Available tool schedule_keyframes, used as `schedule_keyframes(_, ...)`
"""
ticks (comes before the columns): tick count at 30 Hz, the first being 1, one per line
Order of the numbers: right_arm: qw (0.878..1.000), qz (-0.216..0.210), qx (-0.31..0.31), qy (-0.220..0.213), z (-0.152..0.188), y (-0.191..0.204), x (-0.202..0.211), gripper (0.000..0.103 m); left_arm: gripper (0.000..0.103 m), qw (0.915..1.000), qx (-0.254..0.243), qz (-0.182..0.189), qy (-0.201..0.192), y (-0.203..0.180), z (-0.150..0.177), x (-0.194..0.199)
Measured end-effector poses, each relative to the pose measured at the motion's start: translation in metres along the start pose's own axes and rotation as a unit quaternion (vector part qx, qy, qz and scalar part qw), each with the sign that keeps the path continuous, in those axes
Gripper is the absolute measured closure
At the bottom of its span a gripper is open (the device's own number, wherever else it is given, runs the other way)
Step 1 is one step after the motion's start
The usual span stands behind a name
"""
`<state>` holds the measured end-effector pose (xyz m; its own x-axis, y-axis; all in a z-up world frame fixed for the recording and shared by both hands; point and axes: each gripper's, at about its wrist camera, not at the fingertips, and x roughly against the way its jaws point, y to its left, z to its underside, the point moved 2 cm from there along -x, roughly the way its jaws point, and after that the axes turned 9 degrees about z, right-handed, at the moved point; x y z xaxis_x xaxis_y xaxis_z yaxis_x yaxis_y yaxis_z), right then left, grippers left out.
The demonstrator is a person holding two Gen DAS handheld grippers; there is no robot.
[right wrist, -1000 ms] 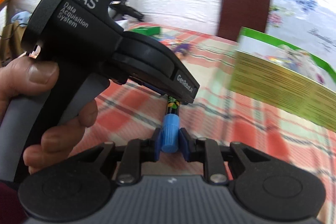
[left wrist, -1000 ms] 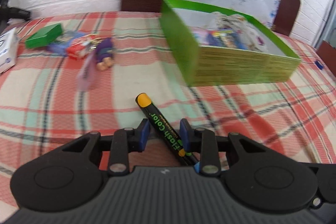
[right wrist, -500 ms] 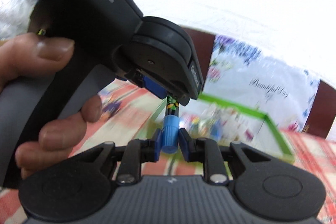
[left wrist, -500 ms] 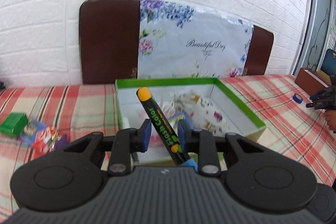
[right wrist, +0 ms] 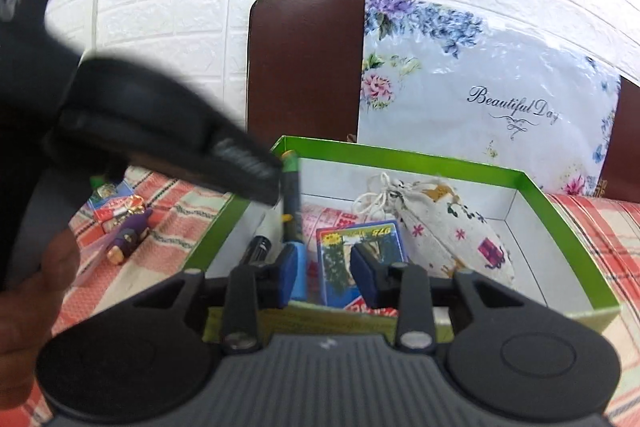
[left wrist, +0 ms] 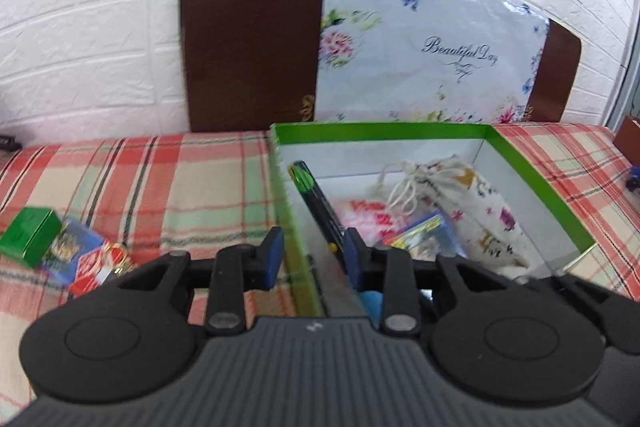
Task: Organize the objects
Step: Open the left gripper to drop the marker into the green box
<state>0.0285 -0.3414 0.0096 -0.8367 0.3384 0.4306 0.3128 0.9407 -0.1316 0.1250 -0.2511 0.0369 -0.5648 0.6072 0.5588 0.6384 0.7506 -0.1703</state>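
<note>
A black marker [left wrist: 320, 205] with a blue end leans inside the green box [left wrist: 532, 167], against its left wall; in the right wrist view the marker [right wrist: 292, 203] stands by my right gripper's left finger. My left gripper [left wrist: 312, 259] is open and straddles the box's left wall, with the marker by its right finger. My right gripper [right wrist: 326, 277] is open over the box's near wall [right wrist: 320, 319]. The box holds a patterned cloth pouch [left wrist: 460, 195], a card pack [right wrist: 360, 259] and a black cylinder [right wrist: 256, 251].
On the plaid tablecloth [left wrist: 160, 179] left of the box lie a green box [left wrist: 28, 237], card packs [left wrist: 80, 255] and a purple figure [right wrist: 128, 235]. A brown chair back [left wrist: 252, 35] and a floral bag [left wrist: 432, 47] stand behind, against a white brick wall.
Both grippers have opened and let go of the marker, which now leans inside the green box. Both grippers have come down close to the box.
</note>
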Motion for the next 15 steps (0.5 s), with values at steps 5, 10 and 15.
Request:
schedule_keyframes(5, 1.0, -0.002, -0.014, -0.02, 0.006, 0.002, 0.018, 0.068, 0.055, 0.9997, 0.023, 0.005, -0.003, 0.015, 0.015, 0.017)
schedule_keyframes(10, 0.999, -0.011, -0.006, -0.04, 0.009, 0.014, 0.037, 0.067, 0.054, 0.9996, 0.001, -0.023, -0.014, 0.019, 0.032, 0.043)
schedule_keyframes(15, 0.999, -0.042, 0.011, -0.019, 0.019, 0.038, 0.052, 0.066, 0.054, 0.9977, 0.016, -0.063, 0.019, 0.044, 0.057, 0.055)
